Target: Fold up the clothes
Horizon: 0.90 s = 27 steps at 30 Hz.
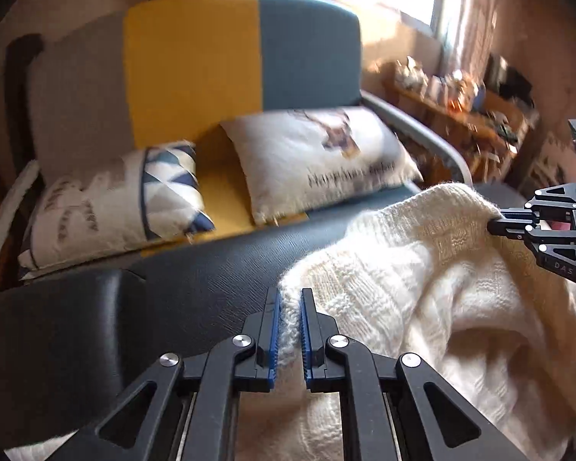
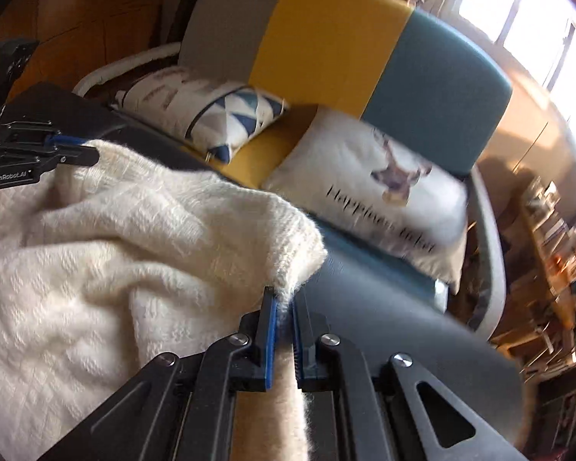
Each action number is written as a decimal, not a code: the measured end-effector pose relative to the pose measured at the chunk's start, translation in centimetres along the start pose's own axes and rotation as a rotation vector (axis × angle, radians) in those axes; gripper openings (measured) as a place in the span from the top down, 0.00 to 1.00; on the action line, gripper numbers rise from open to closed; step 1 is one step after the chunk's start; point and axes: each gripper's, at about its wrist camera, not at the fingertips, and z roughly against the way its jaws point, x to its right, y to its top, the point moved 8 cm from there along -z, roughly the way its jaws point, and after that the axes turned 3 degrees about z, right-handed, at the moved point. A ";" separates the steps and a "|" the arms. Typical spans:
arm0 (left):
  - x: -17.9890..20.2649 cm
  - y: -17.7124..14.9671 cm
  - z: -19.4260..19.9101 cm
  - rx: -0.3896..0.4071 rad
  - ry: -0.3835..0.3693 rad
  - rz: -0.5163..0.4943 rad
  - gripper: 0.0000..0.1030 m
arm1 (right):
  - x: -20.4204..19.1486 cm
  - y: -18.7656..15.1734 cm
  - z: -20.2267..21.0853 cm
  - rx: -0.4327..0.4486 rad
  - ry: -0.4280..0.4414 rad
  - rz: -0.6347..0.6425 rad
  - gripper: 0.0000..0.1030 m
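Sweater (image 1: 422,288), cream knit, hangs bunched over the dark seat surface (image 1: 211,269), left gripper (image 1: 290,299) and right gripper (image 2: 284,299) each clamped on 1 fuzzy edge; thin bites could slip if the 2 pull apart, dropping it crooked.

Left wrist view: the sweater (image 1: 422,288) fills the lower right of the frame, draped over the padded surface (image 1: 211,280), which spreads across the centre and lower left. The left gripper (image 1: 289,299) at bottom centre has the sweater's edge between its fingers; the right gripper (image 1: 493,223) at the right edge holds another part. Behind, in mid-frame, two pillows sit on the sofa (image 1: 307,46): the patterned pillow (image 1: 134,192) left, the lettered pillow (image 1: 318,157) right. A cluttered shelf (image 1: 460,107) sits upper right.
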 end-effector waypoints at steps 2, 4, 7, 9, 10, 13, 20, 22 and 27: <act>-0.9 0.5 -0.3 0.004 0.035 0.029 0.91 | 0.8 1.8 -0.4 0.013 -0.042 0.016 0.94; -1.9 0.7 -1.5 -0.023 0.077 0.054 0.90 | 1.7 2.7 -2.4 -0.023 -0.111 0.043 0.94; -3.7 -0.3 -4.9 -0.140 0.107 0.094 0.90 | 2.2 2.3 -6.2 -0.110 -0.130 0.038 0.90; -4.5 -0.8 -5.5 -0.166 0.102 0.136 0.89 | 2.3 1.5 -7.5 -0.148 -0.117 0.028 0.82; -4.7 -0.8 -5.3 -0.161 0.086 0.155 0.89 | 2.3 1.1 -8.2 -0.167 -0.110 0.023 0.81; -5.3 -0.7 -2.4 -0.125 0.016 0.263 0.86 | 2.3 0.9 -6.3 -0.116 -0.125 0.019 0.80; -9.3 -6.3 6.4 -0.046 -0.031 0.496 0.85 | -3.4 1.5 2.4 0.031 0.131 -0.009 0.77; -10.1 -9.7 8.0 -0.092 -0.050 0.565 0.85 | -6.9 0.2 3.6 -0.010 0.291 -0.010 0.77; -9.6 -16.4 10.2 -0.198 -0.108 0.658 0.85 | -15.0 -4.0 6.7 -0.117 0.500 0.066 0.77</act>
